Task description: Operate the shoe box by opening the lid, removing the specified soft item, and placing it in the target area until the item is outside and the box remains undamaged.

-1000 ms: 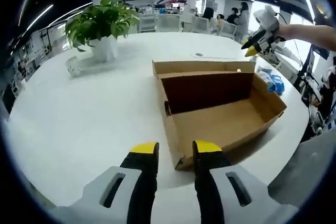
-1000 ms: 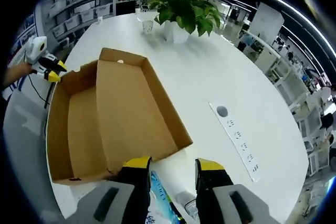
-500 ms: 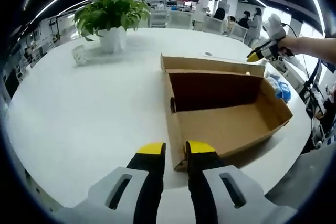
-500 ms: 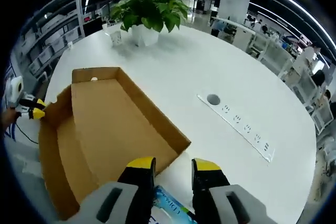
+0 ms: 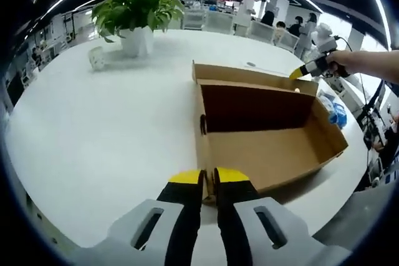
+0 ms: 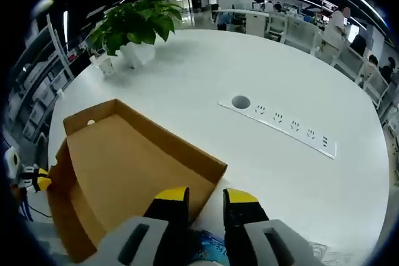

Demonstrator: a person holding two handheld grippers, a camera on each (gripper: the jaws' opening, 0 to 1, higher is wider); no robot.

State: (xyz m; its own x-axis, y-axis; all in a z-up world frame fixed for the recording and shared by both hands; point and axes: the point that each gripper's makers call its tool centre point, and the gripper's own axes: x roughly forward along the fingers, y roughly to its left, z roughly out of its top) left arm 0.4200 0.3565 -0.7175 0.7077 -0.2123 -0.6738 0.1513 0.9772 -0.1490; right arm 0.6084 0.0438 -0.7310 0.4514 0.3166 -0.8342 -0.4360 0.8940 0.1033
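The right gripper (image 6: pixel 204 195) is seen at the bottom centre, its yellow-tipped jaws set a narrow gap apart. An open cardboard shoe box (image 6: pixel 131 166) is shown at the lower left on a white table (image 6: pixel 299 179). A blue-and-white soft item (image 6: pixel 209 255), possibly a packet, is partly hidden below the jaws. A potted plant (image 6: pixel 133 26) stands at the upper left. A socket strip (image 6: pixel 280 126) lies right of centre. The left gripper (image 6: pixel 28 182) is visible at the left edge.

Open, empty brown cardboard shoe box (image 5: pixel 262 135), blue soft item (image 5: pixel 337 111) just beside.
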